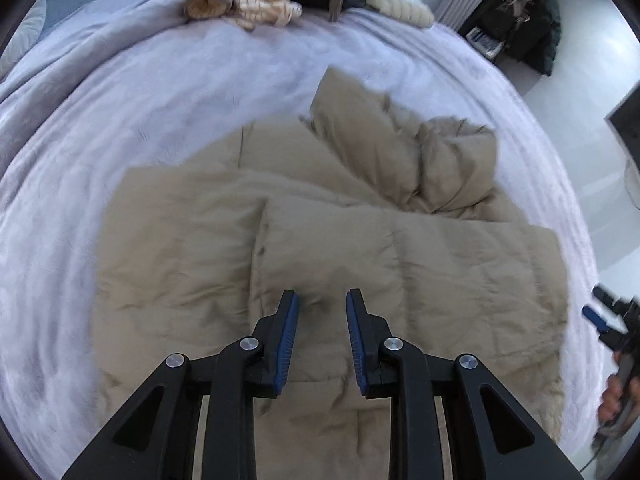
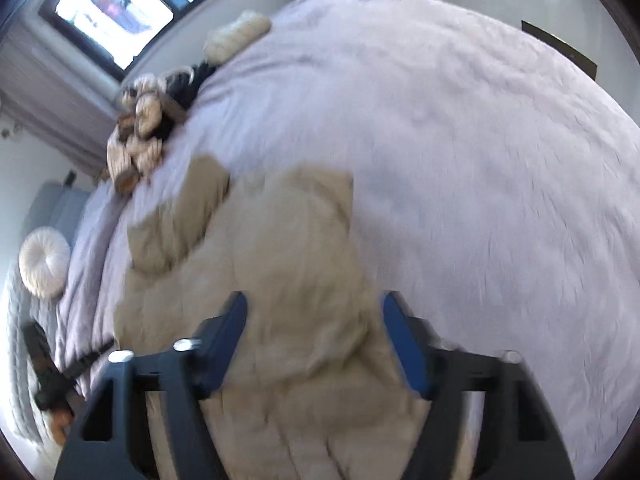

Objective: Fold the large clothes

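Both empty, the left gripper (image 1: 322, 300) narrowly parted and the right gripper (image 2: 314, 304) spread wide above the tan puffer jacket (image 1: 328, 248), whose slippery bulk may spring any fold undone.

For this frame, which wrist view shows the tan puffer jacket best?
The left wrist view. The tan puffer jacket is sharp there, showing its front panels, quilt seams and a bunched sleeve on the lavender bedspread. The right wrist view is motion-blurred: the jacket reads only as a tan mass between open jaws.
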`<state>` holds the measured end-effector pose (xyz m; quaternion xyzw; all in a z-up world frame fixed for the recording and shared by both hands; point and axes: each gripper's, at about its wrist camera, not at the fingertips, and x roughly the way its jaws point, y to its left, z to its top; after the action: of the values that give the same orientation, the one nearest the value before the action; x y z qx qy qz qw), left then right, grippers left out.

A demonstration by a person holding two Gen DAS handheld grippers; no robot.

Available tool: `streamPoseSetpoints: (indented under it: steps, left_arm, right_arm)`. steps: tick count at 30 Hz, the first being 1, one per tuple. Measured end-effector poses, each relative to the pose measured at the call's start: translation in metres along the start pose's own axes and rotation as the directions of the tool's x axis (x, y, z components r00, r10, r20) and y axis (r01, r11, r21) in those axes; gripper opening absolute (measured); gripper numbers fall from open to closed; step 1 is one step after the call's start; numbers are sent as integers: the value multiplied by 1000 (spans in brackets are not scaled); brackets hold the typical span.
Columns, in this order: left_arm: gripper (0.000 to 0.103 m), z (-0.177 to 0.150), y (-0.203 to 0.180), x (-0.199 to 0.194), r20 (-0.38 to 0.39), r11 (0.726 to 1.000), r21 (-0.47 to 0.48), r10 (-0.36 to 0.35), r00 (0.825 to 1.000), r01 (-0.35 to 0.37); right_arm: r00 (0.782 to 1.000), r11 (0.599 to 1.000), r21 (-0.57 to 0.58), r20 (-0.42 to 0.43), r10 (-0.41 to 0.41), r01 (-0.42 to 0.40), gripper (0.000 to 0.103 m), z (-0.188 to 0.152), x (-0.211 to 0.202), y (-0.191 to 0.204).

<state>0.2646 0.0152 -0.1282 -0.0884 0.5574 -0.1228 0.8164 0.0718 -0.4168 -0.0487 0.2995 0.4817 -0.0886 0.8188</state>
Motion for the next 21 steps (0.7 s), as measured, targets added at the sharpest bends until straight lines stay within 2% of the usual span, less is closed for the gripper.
streamPoseSetpoints:
  steps: [1, 3, 4, 5, 6, 7, 8, 10, 12, 18, 21]
  left_arm:
    - [27, -2, -1, 9, -7, 1000, -1, 25, 1000, -25]
    - [27, -6, 1, 22, -14, 998, -6, 59, 998, -60]
    - [27, -7, 3, 25, -15, 998, -9, 67, 998, -68]
    - [27, -8, 5, 28, -17, 998, -14, 68, 998, -69]
    - [27, -7, 7, 30, -20, 998, -20, 67, 998, -67]
    - [27, -7, 9, 34, -24, 997, -29, 66, 998, -66]
    - [27, -7, 10, 36, -27, 997, -32, 64, 998, -65]
    - [27, -7, 11, 40, -29, 998, -24, 65, 997, -66]
    - [27, -7, 8, 43, -26, 998, -9, 70, 997, -70]
    - [27, -9, 6, 50, -18, 997, 14, 76, 997, -76]
    - [27, -11, 5, 52, -21, 997, 20, 79, 997, -78]
  right_arm:
    - [1000, 999, 34, -19, 20, -20, 71, 11, 13, -7]
    - [997, 994, 99, -62, 45, -39, 56, 22, 36, -20]
    - [992, 986, 153, -91, 83, -69, 52, 28, 51, -29]
    - [987, 974, 206, -105, 121, -97, 38, 33, 62, -36]
    - [979, 955, 259, -107, 174, -142, 15, 37, 72, -40]
    - [975, 948, 273, -103, 195, -161, 13, 39, 78, -40]
    - [981, 960, 241, -91, 172, -146, 12, 43, 82, -36]
    - [991, 985, 158, -102, 92, -75, 11, 44, 90, -29]
    - [991, 995, 103, -132, 12, 1, 11, 41, 105, -29]
    - [991, 997, 25, -106, -76, 79, 8, 27, 117, -26]
    - [983, 987, -46, -93, -159, 155, 8, 23, 112, -15]
